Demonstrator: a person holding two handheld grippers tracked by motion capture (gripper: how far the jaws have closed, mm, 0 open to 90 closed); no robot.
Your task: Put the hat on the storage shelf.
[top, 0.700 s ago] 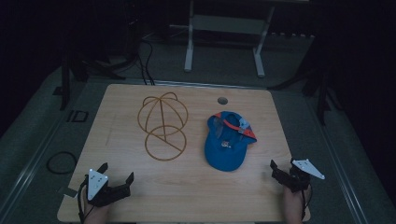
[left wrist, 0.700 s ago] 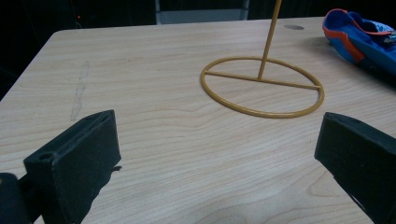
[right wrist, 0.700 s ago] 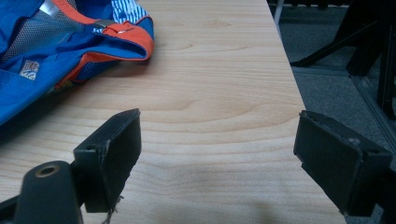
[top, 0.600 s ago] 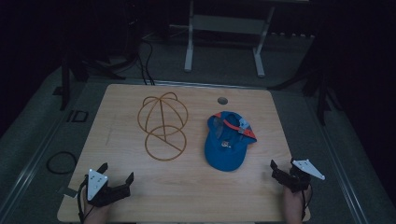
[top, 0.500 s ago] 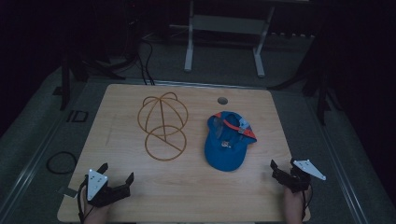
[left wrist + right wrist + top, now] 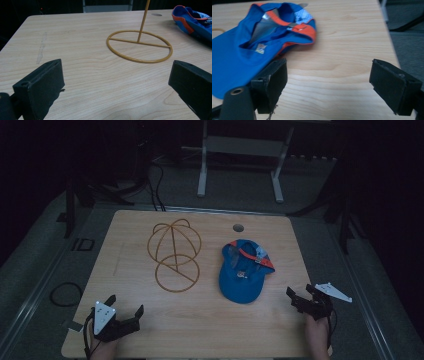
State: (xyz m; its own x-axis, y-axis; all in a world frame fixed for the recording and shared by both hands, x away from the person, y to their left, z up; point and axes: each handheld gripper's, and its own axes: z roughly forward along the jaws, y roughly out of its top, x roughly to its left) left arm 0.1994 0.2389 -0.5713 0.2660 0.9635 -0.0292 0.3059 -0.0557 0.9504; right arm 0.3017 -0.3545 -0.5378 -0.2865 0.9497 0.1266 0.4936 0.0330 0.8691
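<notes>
A blue cap with orange trim lies upside down right of the table's middle, also seen as the cap and the cap. A gold wire hat stand rests left of it; its base ring lies flat with a thin rod rising from it. My left gripper sits open at the near left corner, jaws wide apart with bare wood between them. My right gripper stands open at the near right edge, nothing between its jaws, the cap's brim just off its left jaw.
The wooden table has a round cable hole near its far edge. A white metal frame stands on the floor behind. A coiled cable lies on the floor at left. The table's right edge is close to my right gripper.
</notes>
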